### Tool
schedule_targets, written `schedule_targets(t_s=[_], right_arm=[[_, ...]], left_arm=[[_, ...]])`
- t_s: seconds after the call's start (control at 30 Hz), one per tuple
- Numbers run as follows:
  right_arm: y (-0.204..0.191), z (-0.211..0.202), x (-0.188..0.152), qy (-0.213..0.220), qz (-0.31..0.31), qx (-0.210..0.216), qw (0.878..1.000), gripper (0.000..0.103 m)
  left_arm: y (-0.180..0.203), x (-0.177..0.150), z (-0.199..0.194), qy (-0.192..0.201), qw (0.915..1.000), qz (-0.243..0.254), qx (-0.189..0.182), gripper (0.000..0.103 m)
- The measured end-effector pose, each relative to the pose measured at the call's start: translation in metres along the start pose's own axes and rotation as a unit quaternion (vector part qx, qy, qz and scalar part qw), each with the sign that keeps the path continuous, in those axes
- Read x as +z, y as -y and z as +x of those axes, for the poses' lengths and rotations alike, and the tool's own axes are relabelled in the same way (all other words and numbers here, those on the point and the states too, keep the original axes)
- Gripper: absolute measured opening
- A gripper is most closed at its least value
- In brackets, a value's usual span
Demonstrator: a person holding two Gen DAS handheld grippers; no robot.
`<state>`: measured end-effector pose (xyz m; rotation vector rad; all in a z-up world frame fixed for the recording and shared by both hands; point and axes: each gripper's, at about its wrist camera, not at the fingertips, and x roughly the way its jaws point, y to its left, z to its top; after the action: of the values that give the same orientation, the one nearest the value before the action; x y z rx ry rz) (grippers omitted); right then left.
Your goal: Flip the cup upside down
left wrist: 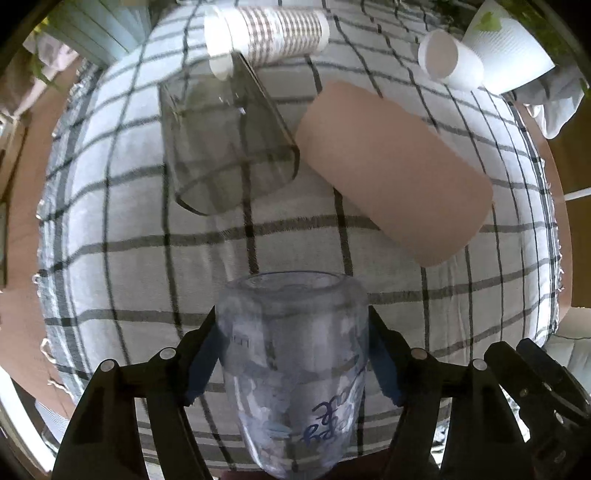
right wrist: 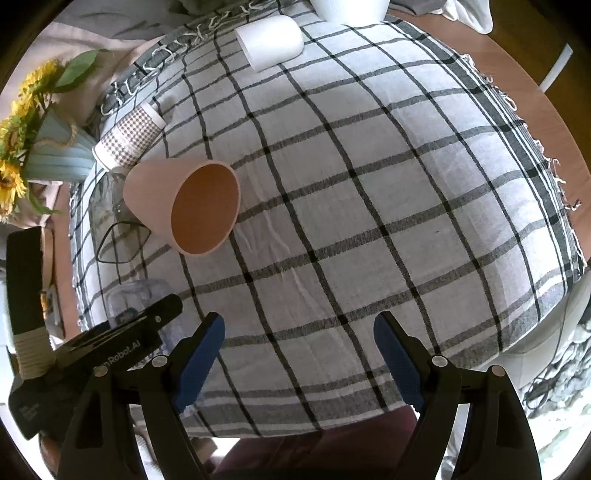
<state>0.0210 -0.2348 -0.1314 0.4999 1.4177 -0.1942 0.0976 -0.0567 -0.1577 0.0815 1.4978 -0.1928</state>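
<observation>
I read the cloth point(left wrist: 122, 266) as carrying five cups: the held cup point(left wrist: 291, 369) sits nearest, between my left gripper's point(left wrist: 291, 354) fingers. Behind it lie a glass point(left wrist: 221, 147) at left and a large cup point(left wrist: 395, 170) at right, touching. Farther back lie a patterned cup point(left wrist: 273, 33) and a plain cup point(left wrist: 450, 61).

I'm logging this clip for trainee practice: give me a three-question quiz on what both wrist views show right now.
1. True or false: the left gripper is shut on the clear bluish plastic cup with blue script.
2. What does the right gripper hold?
A. the pink cup
B. nothing
C. the white cup
3. How does the pink matte cup rest on the black-and-white checked cloth?

Key
1. True; both pads press its sides.
2. B; the jaws stand open over bare cloth.
3. On its side, with its mouth facing the right wrist camera.
</observation>
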Motion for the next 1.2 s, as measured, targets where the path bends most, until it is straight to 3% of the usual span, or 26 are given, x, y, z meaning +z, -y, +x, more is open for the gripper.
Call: schedule_targets(t_s=[0.23, 0.37, 0.8, 1.2], right_arm=[[-0.001, -0.013, 0.001, 0.015, 0.000, 0.014, 1.000, 0.083], [-0.006, -0.025, 0.002, 0.032, -0.014, 0.016, 0.999, 0.083], [-0.013, -0.028, -0.004, 0.030, -0.050, 0.004, 0.998, 0.083], [-0.014, -0.026, -0.012, 0.024, -0.062, -0.011, 0.998, 0.083]], left_arm=[[0.000, -0.002, -0.040, 0.069, 0.9976, -0.001, -0.001, 0.072], [-0.008, -0.009, -0.051, 0.089, 0.9960, 0.005, -0.004, 0.071], [0.000, -0.052, -0.060, 0.096, 0.9951, 0.014, -0.014, 0.071], [0.000, -0.064, -0.060, 0.094, 0.9952, 0.019, -0.018, 0.071]])
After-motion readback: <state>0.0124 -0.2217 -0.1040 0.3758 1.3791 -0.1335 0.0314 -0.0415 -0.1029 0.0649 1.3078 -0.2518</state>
